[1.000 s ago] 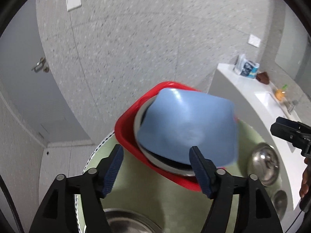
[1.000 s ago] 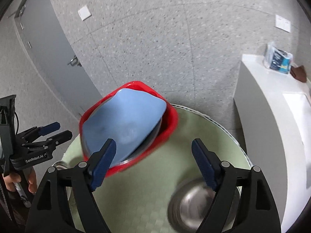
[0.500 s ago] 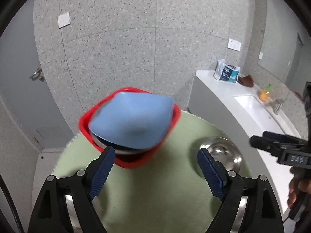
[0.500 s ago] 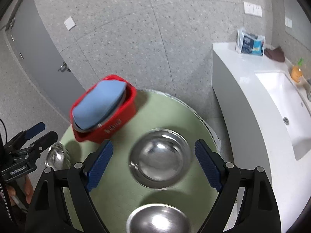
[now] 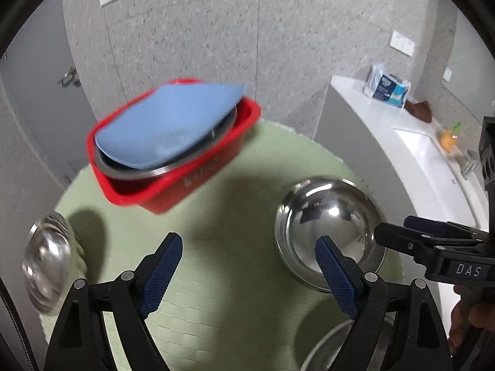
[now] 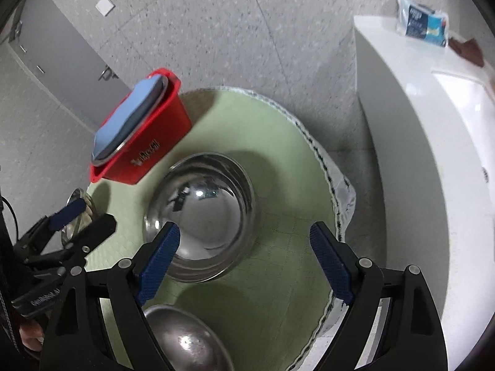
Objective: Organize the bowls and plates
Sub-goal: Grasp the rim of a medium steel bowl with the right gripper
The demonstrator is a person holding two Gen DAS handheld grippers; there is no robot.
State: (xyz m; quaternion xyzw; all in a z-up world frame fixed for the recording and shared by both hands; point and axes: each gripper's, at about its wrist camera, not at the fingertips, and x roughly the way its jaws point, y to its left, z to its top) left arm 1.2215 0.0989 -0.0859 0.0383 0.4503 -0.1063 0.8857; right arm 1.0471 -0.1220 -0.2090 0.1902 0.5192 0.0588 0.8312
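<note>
Right wrist view looks down on the round table under a pale green checked cloth [image 6: 278, 262], which carries everything. Next in size, at 10 o'clock, the red rectangular plastic tub [image 6: 145, 142] serves as the collecting bin, so it sits at the table's far edge already holding a steel dish topped by a light blue square plate [image 6: 126, 120]. At centre lies the large shiny steel bowl [image 6: 201, 216], loose and probably next to go in. A smaller steel bowl [image 6: 185, 340] waits at 6 o'clock, and a small glass bowl [image 5: 46, 259] rests at 9 o'clock in the left view. The right gripper [image 6: 244, 262] and the left gripper [image 5: 247, 278] both hover with jaws spread wide and empty, poised above the steel bowls.
</note>
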